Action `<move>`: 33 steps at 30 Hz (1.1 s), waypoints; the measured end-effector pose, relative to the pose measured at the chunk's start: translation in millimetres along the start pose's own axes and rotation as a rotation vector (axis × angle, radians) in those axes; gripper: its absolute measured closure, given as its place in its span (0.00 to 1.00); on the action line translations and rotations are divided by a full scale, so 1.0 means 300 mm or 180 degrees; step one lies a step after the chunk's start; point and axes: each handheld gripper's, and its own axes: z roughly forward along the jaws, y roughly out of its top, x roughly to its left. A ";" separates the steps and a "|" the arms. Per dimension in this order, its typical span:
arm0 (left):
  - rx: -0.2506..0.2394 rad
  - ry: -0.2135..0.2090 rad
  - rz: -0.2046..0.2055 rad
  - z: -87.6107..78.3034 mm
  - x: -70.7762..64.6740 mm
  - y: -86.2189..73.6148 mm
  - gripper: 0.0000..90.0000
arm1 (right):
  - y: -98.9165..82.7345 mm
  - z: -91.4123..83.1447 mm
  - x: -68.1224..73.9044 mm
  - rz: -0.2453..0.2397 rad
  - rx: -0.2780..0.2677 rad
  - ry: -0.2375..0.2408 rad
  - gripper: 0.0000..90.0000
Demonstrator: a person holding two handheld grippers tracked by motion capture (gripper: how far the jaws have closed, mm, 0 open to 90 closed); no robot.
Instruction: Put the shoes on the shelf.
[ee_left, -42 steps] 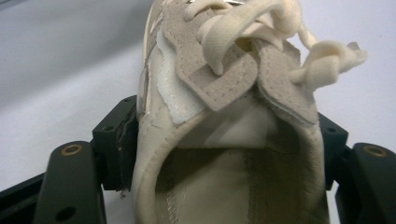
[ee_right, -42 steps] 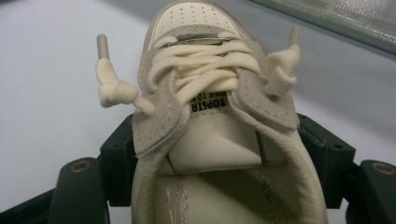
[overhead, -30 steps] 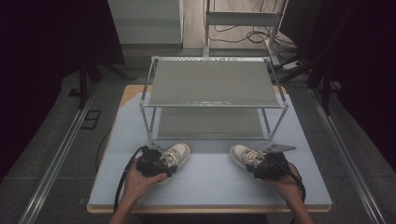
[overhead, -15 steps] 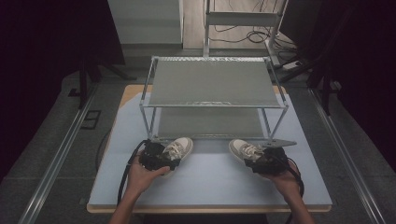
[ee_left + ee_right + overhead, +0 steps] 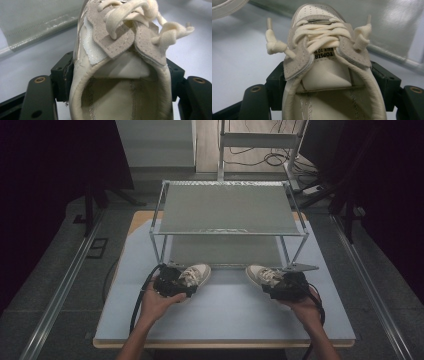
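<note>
Nearest the person, two forearms reach in over the front of the bench [image 5: 225, 320]. The left hand-held gripper [image 5: 170, 285] is clenched on the heel end of a cream shoe [image 5: 192, 275]; in the left gripper view its black jaws press the padded collar of that shoe [image 5: 120, 75] from both sides, laces bunched just ahead. The right hand-held gripper [image 5: 285, 287] grasps the heel of the matching shoe [image 5: 261, 275] the same way, and the right gripper view looks down the open collar of this shoe [image 5: 324, 75] to the tongue label and the toe beyond. Both shoes sit on the bench with toes pointing away and slightly inward, well apart from each other.

Just beyond the toes stands a metal rack [image 5: 227, 215] with a lower and an upper shelf.

The likely trouble lies in the grip: the jaws hold only soft collar padding, so a lifted shoe could sag toe-down, twist, or slip out. A drooping toe or the loose lace ends could also catch the rack's front rail or legs if the shoes go forward.
</note>
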 end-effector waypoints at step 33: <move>-0.0020 0.0079 0.0039 0.096 -0.012 0.160 0.33 | 0.134 0.085 -0.005 0.0074 -0.0026 -0.0078 0.31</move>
